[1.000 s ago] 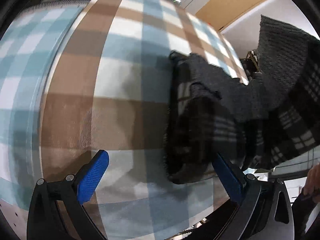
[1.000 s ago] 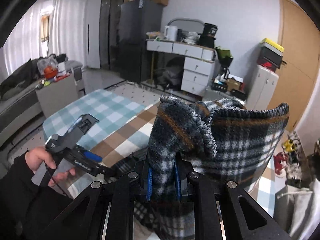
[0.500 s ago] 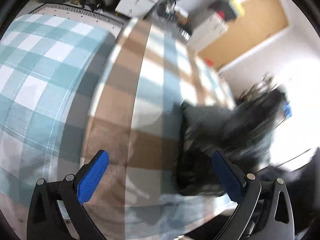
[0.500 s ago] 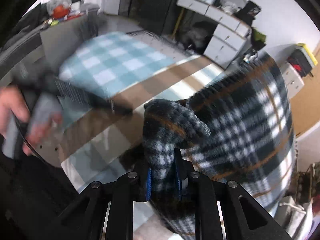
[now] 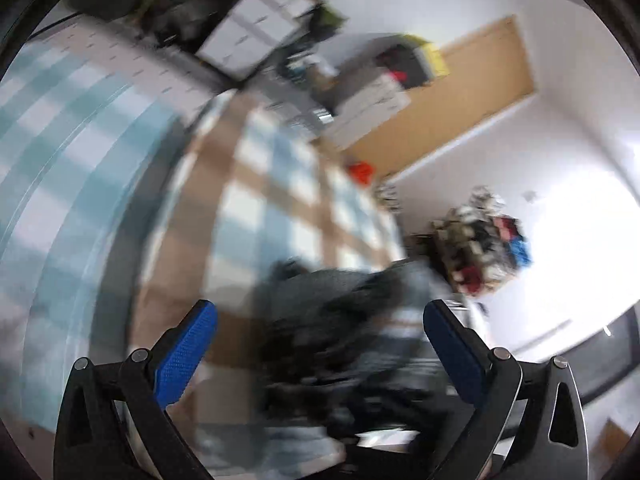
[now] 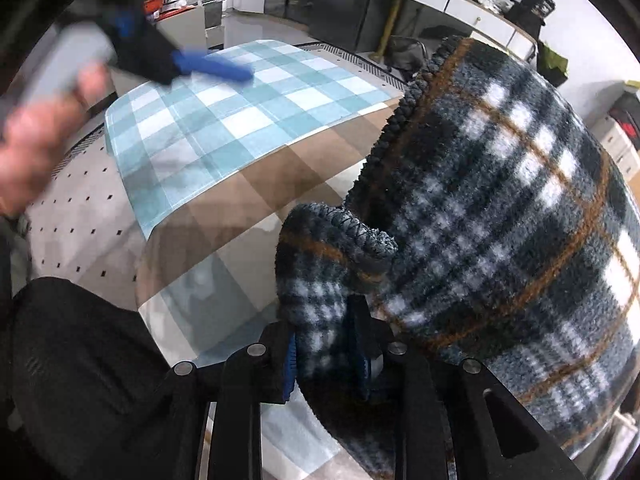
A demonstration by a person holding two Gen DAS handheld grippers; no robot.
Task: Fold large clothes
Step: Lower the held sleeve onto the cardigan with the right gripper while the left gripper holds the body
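A dark plaid fleece garment (image 6: 500, 208) with white and brown stripes hangs bunched in front of the right wrist camera. My right gripper (image 6: 327, 354) is shut on a fold of it, above the checked tablecloth (image 6: 224, 136). In the left wrist view the garment (image 5: 344, 344) is a dark blurred heap between the blue pads (image 5: 186, 350). My left gripper (image 5: 320, 352) is open and empty, and it also shows in the right wrist view (image 6: 208, 66), raised over the far left of the table.
The table carries a blue-white and brown checked cloth (image 5: 120, 184). White drawers (image 6: 452, 4) and a dark cabinet stand behind it. A wooden door (image 5: 460, 96) and a clothes pile (image 5: 480, 248) are at the right. A perforated mat (image 6: 76, 216) borders the cloth.
My left gripper has lifted up and away from the table, swinging fast and blurring its view. My right gripper has tilted down toward the table, still holding the garment.
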